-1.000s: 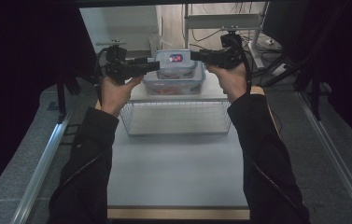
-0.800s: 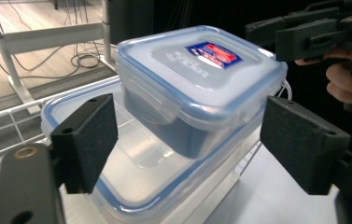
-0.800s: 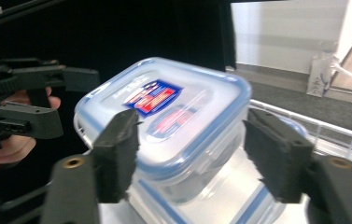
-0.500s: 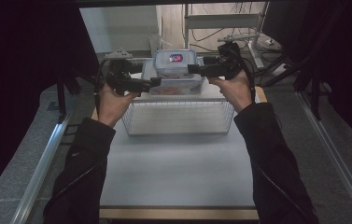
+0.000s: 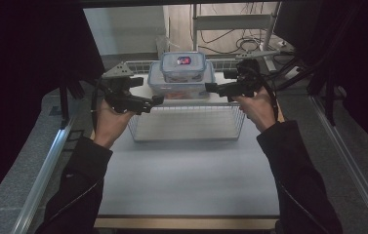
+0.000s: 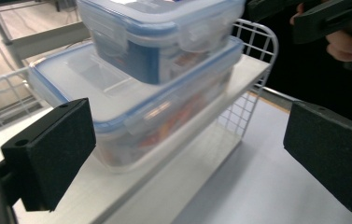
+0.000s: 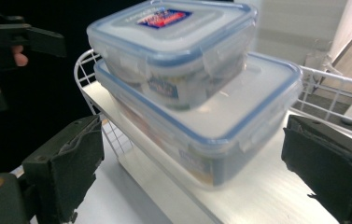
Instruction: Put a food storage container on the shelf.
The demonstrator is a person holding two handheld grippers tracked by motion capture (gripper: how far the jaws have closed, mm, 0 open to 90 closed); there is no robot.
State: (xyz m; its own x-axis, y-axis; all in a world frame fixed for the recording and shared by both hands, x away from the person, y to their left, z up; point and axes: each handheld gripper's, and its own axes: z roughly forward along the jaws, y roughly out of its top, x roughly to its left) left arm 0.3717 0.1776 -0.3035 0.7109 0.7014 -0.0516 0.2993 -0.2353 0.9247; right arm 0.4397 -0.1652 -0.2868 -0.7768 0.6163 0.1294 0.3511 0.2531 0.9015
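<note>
Your left gripper (image 5: 159, 99) sits at the left end of the wire shelf (image 5: 186, 124), jaws pointing inward toward the stacked boxes. Its jaws have just been opening and now stand wide apart with nothing pressed between the pads; in the left gripper view the two black pads (image 6: 47, 154) frame the boxes without touching them.

In the middle, the large lidded container (image 5: 181, 84) rests on the white top of the wire shelf, which stands on the table (image 5: 186, 180). The small lidded container (image 5: 183, 66), with a red and blue label on its lid, sits on top of the large one, touching it. In the right gripper view the small one lies toward one end of the larger lid, leaving part of that lid bare.

Your right gripper (image 5: 210, 87) is at the right end of the stack, just beside the large container. Its jaws have also just been opening and stand wide, holding nothing.
</note>
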